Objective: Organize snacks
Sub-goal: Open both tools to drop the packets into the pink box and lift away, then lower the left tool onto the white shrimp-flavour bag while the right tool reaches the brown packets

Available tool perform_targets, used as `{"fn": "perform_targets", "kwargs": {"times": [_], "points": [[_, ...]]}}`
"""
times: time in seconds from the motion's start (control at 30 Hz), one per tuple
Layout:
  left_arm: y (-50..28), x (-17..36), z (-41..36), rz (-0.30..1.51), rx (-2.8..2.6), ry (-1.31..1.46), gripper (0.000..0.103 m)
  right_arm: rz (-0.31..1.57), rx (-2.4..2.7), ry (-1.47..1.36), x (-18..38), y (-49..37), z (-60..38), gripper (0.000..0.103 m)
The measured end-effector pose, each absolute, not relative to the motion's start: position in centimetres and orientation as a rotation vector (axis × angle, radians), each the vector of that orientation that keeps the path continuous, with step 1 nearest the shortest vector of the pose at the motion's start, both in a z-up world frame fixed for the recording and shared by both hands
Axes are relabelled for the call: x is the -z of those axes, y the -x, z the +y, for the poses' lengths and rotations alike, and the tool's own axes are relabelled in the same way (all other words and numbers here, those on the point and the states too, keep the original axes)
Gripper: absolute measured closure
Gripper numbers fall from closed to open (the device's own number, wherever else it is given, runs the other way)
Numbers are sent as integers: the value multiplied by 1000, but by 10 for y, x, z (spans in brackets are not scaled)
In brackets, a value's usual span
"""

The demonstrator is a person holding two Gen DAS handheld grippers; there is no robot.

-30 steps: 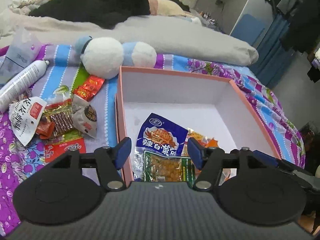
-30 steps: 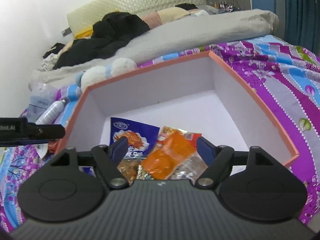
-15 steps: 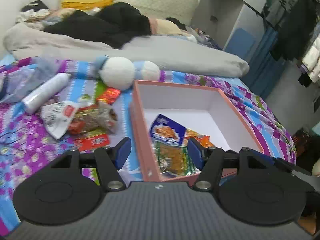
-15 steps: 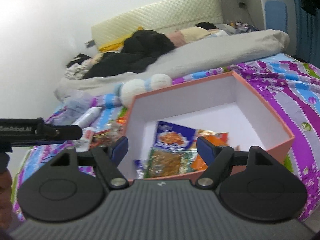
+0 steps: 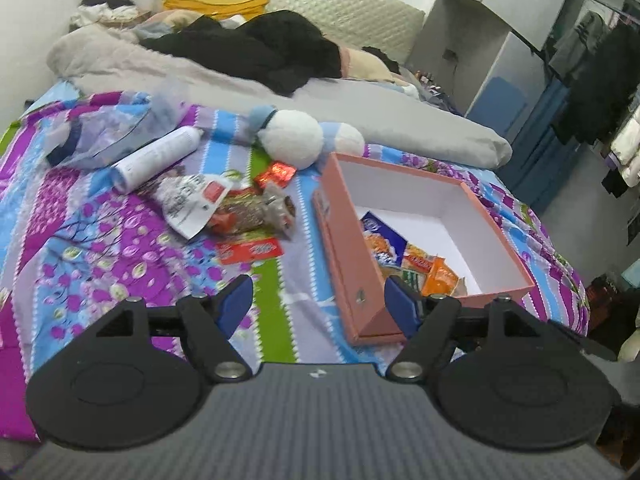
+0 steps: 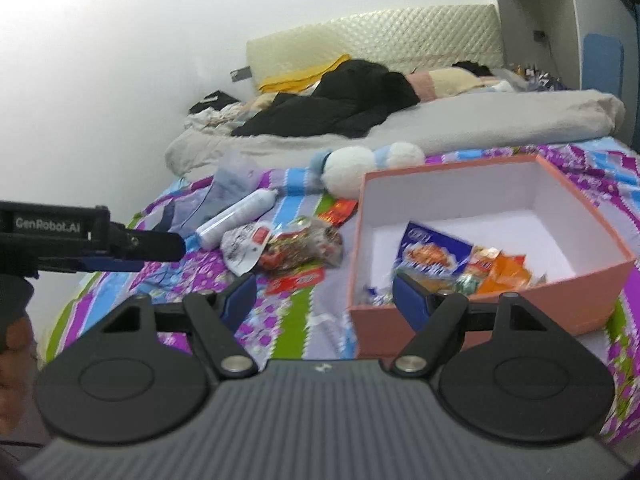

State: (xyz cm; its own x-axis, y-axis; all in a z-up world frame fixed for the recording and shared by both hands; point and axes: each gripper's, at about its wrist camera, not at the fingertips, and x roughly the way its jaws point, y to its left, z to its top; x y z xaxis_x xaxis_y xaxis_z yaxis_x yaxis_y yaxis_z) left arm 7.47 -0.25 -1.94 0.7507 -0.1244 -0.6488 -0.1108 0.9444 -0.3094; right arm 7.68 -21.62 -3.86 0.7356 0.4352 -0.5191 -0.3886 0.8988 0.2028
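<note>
A pink box [image 5: 348, 248] with a white inside stands on the patterned bedspread and holds several snack packets [image 5: 416, 264]. It also shows in the right wrist view [image 6: 500, 300]. A pile of loose snack packets [image 5: 236, 212] lies left of the box, with a flat red packet [image 5: 250, 250] nearest me; the pile shows in the right wrist view [image 6: 288, 248] too. My left gripper [image 5: 318, 300] is open and empty, held above the bed in front of the box's near corner. My right gripper [image 6: 324, 294] is open and empty, back from the box. The left gripper's body [image 6: 92, 240] shows at far left.
A white plush toy [image 5: 296, 144] lies behind the box. A white bottle [image 5: 156, 160] and a clear plastic bag [image 5: 108, 136] lie at the left. A grey duvet [image 5: 360, 108] and dark clothes [image 5: 260, 52] fill the bed's far half. The bed's edge drops at right.
Both grippers have pulled back and up from inside the box, so the box and snack pile look smaller and farther. Both stay open and empty.
</note>
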Motion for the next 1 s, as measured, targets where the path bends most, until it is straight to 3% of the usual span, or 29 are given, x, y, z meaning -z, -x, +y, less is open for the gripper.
{"fn": "perform_targets", "kwargs": {"times": [0.43,1.0], "points": [[-59,56,71,752,-63,506,25,644,-522,-7,56,-56,-154,27],[-179,136,183,825,-157,693,25,736,-556,116,100,-146,-72,34]]}}
